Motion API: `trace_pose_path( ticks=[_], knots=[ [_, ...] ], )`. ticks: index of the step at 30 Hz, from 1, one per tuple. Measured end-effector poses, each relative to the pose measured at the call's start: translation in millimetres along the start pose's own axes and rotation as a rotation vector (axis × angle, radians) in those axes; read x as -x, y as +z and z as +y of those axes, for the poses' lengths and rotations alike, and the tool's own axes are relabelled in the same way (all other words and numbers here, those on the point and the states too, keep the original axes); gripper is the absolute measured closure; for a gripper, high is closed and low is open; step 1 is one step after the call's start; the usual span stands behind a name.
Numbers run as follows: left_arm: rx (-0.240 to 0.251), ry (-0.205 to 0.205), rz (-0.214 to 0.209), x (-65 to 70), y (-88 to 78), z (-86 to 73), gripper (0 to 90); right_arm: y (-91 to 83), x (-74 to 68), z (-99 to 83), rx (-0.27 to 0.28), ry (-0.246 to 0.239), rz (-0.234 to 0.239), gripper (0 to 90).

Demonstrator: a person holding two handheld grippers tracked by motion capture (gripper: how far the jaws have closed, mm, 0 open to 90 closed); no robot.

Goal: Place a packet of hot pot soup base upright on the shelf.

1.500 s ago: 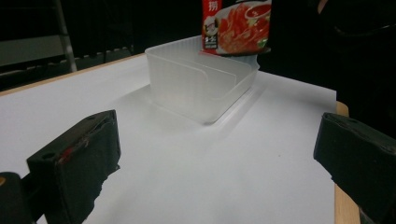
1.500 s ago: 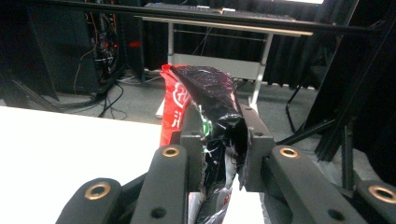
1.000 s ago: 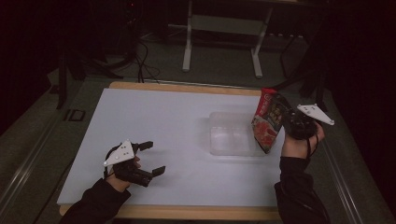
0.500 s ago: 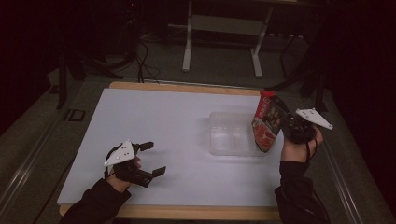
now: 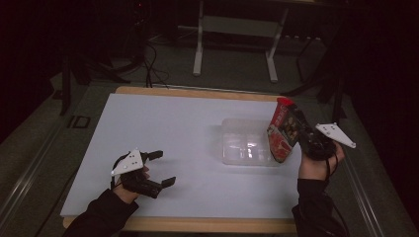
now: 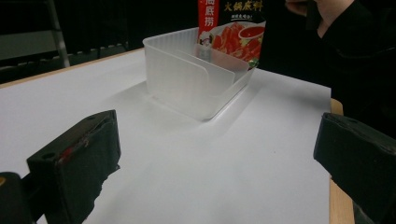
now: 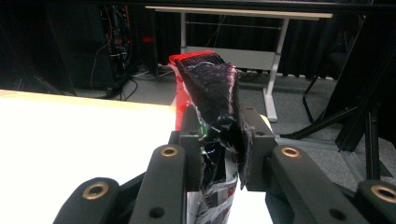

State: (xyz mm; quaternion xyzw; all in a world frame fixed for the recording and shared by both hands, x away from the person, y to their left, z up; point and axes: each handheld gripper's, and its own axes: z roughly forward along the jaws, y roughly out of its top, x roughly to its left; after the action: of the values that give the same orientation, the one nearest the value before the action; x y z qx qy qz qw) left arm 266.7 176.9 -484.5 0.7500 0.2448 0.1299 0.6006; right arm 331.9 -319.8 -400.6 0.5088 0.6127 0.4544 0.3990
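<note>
Since a second ago, the right gripper [image 5: 302, 138] has carried the packet [image 5: 283, 130] lower and leftward, to the bin's [image 5: 247, 142] right edge. On the white tabletop [image 5: 163, 128] the clear, divided bin stands right of centre. Jaws clamped on the upright packet hide its lower half. Resting near the front-left edge, the left gripper [image 5: 163, 168] has jaws apart.

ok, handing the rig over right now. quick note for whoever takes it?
Right gripper: shut on the red sauce packet, held upright at the right end of the clear plastic bin, lower end at the rim.
Left gripper: open, empty, low over the white table, near-left.
Done: packet picked up and brought to the bin.
Left, probably: lower the packet into the bin's end compartment and release. Bin looks otherwise empty.
</note>
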Motion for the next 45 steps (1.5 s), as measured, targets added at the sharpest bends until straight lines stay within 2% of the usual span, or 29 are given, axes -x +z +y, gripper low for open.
trace_pose_path(
  ticks=[2,5,6,15,22,25,29,32,38,42,45],
  knots=[
    [0.0,-0.001,0.001,-0.4,-0.3,0.0,1.1,0.6,-0.4,-1.7,-0.006,-0.001,0.003,74.8],
    [0.004,-0.005,0.001,-1.1,-1.2,0.3,1.1,7.5,-2.6,-12.4,-0.053,-0.02,0.005,74.6],
    [0.005,-0.006,0.002,-1.2,-1.6,0.3,1.1,6.7,-2.6,-15.4,-0.04,-0.019,0.001,74.6],
    [0.002,-0.008,-0.001,-2.3,-1.9,-0.2,1.1,-0.6,-1.3,-24.3,-0.038,0.024,0.013,73.4],
    [-0.001,-0.008,-0.005,-2.3,-1.6,-0.5,1.1,1.2,1.6,-24.9,-0.057,0.047,0.032,70.8],
    [-0.003,-0.007,-0.007,-2.6,-1.9,-0.6,1.1,1.8,3.5,-23.4,-0.062,0.063,0.045,63.5],
    [-0.003,-0.01,-0.007,-3.0,-1.8,-0.7,1.1,-1.6,5.8,-16.9,-0.051,0.05,0.04,54.6],
    [-0.003,-0.007,-0.011,-2.0,-1.5,-0.4,1.1,-2.5,6.8,-9.7,-0.074,0.044,0.068,43.7],
    [-0.005,-0.013,-0.014,-2.5,-1.1,-0.9,1.1,-9.8,5.8,6.2,-0.028,0.013,0.096,26.1],
    [-0.006,-0.011,-0.017,-2.2,-1.0,-1.0,1.1,-12.4,3.2,17.7,-0.026,0.005,0.175,15.4],
    [-0.006,-0.012,-0.017,-2.1,-1.2,-1.2,1.1,-15.9,-1.8,25.1,-0.025,-0.004,0.22,14.1]
  ],
)
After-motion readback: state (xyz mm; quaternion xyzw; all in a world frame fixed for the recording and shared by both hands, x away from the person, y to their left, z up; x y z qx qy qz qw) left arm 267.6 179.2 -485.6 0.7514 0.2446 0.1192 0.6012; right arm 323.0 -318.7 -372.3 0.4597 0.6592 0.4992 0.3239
